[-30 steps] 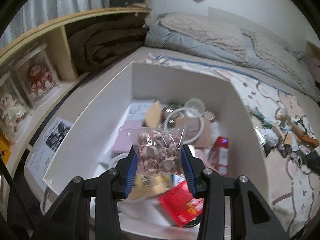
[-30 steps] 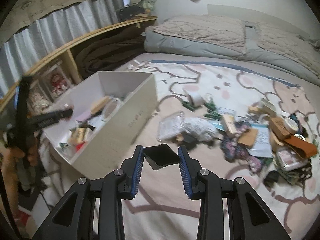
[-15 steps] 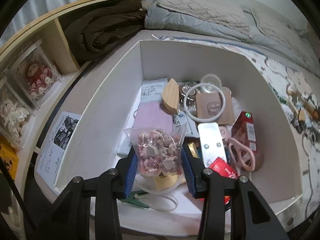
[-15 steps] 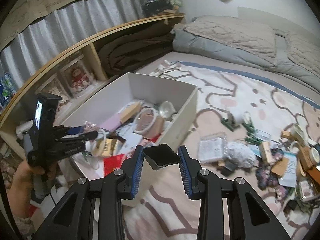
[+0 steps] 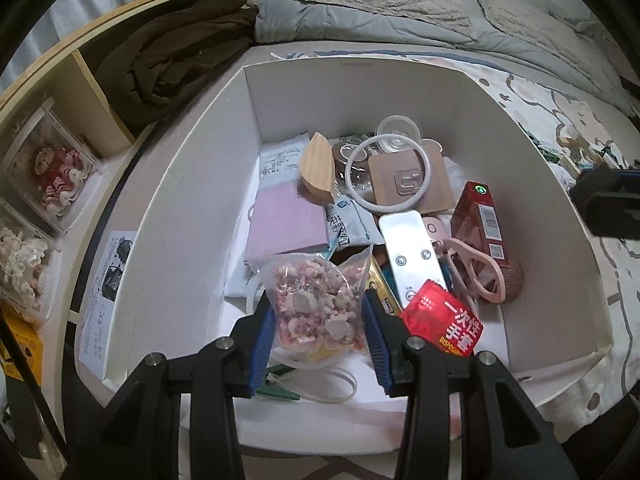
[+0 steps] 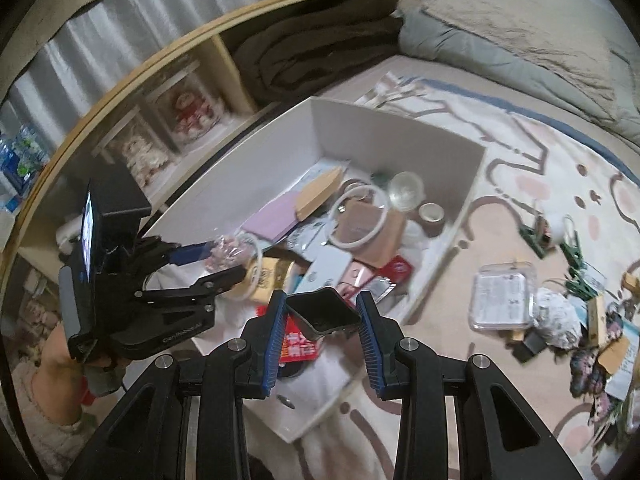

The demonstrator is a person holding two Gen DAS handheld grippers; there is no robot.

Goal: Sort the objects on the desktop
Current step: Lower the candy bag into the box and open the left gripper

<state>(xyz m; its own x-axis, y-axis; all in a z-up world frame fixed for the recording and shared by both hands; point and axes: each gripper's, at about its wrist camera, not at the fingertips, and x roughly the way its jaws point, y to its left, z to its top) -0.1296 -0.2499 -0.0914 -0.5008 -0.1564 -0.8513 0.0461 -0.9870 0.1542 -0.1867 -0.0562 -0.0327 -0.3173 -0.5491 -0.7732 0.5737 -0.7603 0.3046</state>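
Note:
My left gripper [image 5: 318, 312] is shut on a clear bag of pink and white bits [image 5: 316, 296], held over the near end of the white box [image 5: 360, 80]. The box holds a pink pad [image 5: 286, 224], a white ring [image 5: 386, 176], a red carton [image 5: 482, 228], a red packet [image 5: 444, 322] and more. My right gripper [image 6: 322, 314] is shut on a small black square case [image 6: 320, 310] and hovers over the near corner of the white box [image 6: 400, 132]. The right wrist view also shows the left gripper [image 6: 224, 260] with the bag [image 6: 226, 250] and the hand holding it.
A wooden shelf [image 5: 88, 76] with a dark blanket [image 5: 176, 52] and clear cases runs along the box's left side. Loose clutter lies on the patterned sheet to the right: a clear plastic box [image 6: 502, 300], green clips [image 6: 574, 252], crumpled foil [image 6: 558, 316]. Grey bedding [image 6: 520, 40] lies behind.
The right gripper has swung left with the black case, from the open sheet to over the box's near corner. The left gripper tilted down over the box, still holding the bag.

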